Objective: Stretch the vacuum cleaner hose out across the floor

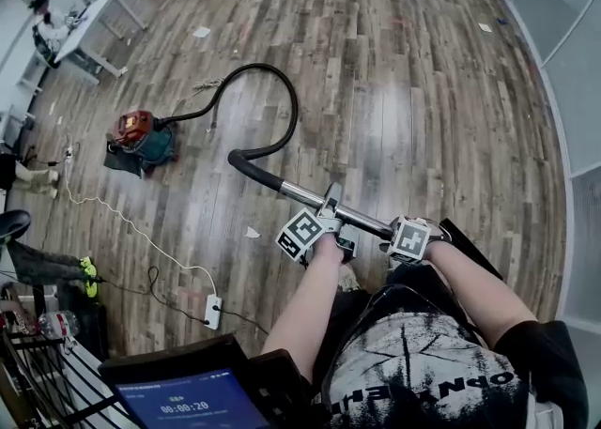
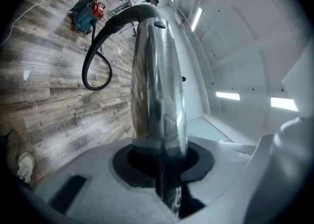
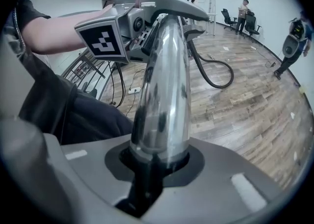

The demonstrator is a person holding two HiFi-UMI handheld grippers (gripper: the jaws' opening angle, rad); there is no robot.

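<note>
A red and teal vacuum cleaner (image 1: 141,136) stands on the wood floor at the left. Its black hose (image 1: 282,89) arcs in a loop and ends in a chrome wand (image 1: 310,197) held above the floor. My left gripper (image 1: 324,221) is shut on the wand partway along, and my right gripper (image 1: 404,235) is shut on it nearer my body. In the left gripper view the wand (image 2: 157,95) rises from between the jaws toward the hose (image 2: 93,66) and cleaner (image 2: 88,12). The right gripper view shows the wand (image 3: 164,95) clamped in the jaws, with the left gripper's marker cube (image 3: 105,39) ahead.
A white power strip (image 1: 213,310) with its cord lies on the floor at lower left, near a tablet (image 1: 188,390) and a wire rack (image 1: 38,371). A table (image 1: 94,23) stands at far left. Paper scraps (image 1: 252,232) dot the floor. People (image 3: 243,14) stand at the back.
</note>
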